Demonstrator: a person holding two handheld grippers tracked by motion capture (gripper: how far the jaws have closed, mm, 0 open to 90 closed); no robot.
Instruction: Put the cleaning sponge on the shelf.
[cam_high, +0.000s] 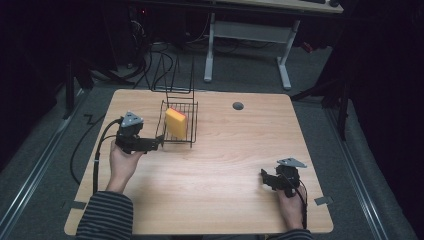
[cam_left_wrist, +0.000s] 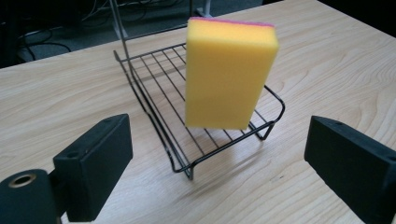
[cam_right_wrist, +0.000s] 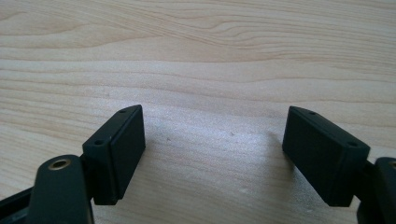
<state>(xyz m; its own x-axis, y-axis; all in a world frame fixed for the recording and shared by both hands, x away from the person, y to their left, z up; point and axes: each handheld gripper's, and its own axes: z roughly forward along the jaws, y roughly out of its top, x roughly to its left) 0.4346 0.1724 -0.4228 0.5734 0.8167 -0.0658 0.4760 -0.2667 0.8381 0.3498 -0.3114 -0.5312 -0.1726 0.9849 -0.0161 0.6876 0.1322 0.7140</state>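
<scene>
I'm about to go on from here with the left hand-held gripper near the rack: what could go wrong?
1. The yellow sponge stands on end in the wire rack; a nudge could likely topple it.
2. The left hand-held gripper is open right at the rack's front corner, so it might snag or drag the light rack.

The sponge is yellow with a thin pink layer along its top edge, standing in a black wire basket. Beneath the basket, the table shows pale wood grain; the sleeve at its near edge carries dark and grey stripes.
</scene>
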